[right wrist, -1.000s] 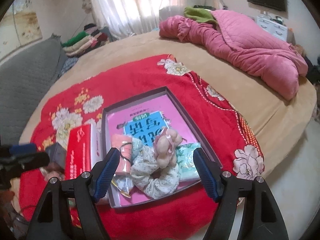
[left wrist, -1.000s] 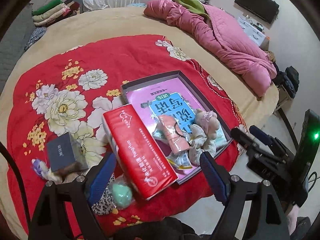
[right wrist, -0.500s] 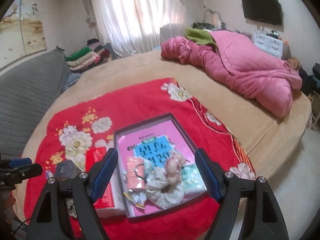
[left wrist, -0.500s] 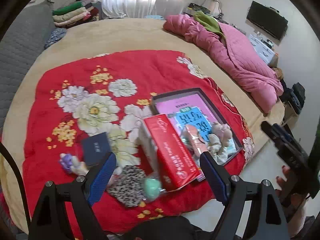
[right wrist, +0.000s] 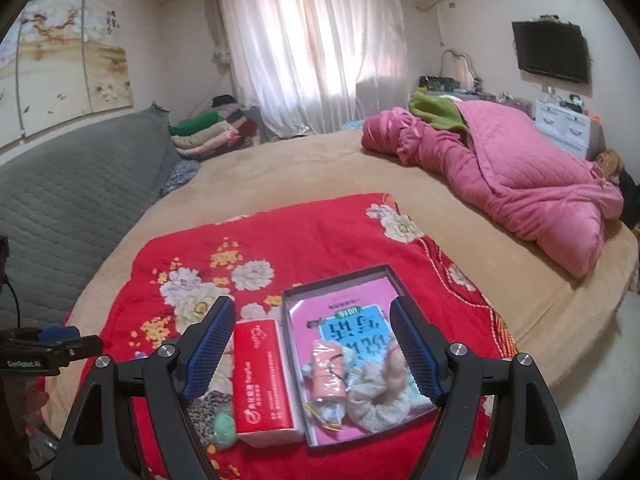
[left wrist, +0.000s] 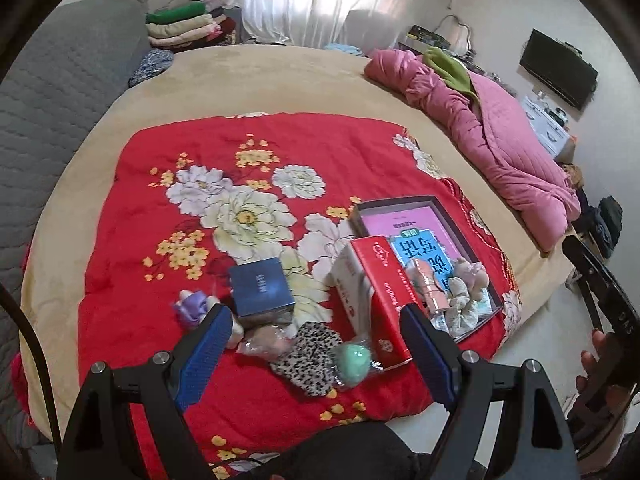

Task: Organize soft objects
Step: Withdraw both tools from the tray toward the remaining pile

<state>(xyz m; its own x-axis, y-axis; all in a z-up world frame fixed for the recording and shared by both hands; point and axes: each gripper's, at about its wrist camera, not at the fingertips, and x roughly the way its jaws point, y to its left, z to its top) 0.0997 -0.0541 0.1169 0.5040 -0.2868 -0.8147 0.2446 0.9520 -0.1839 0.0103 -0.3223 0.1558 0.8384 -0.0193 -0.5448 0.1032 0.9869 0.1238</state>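
A dark tray point(left wrist: 433, 201) point(right wrist: 336, 280) on the red floral blanket holds a pink book, a pale floral scrunchie point(right wrist: 378, 404) point(left wrist: 460, 308), a pink plush point(left wrist: 472, 270) and a peach wrapped item point(right wrist: 330, 376). Left of it stands a red tissue pack point(left wrist: 380, 292) point(right wrist: 260, 376). In front lie a leopard scrunchie point(left wrist: 312, 356), a mint green ball point(left wrist: 354, 362), a purple toy point(left wrist: 192, 304) and a pink bagged item point(left wrist: 264, 338). My left gripper point(left wrist: 316, 358) is open and empty above the leopard scrunchie. My right gripper point(right wrist: 312, 344) is open and empty above the tray.
A dark blue box point(left wrist: 260, 286) stands by the purple toy. A pink quilt point(right wrist: 500, 176) lies on the bed's far right. Folded clothes point(right wrist: 208, 132) are stacked at the back by a grey headboard point(right wrist: 72, 200). The bed edge and floor are close at the right.
Both grippers have pulled back and risen, so more of the bed shows. The left view has swung left, off the tray and over the loose items. Nothing was picked up.
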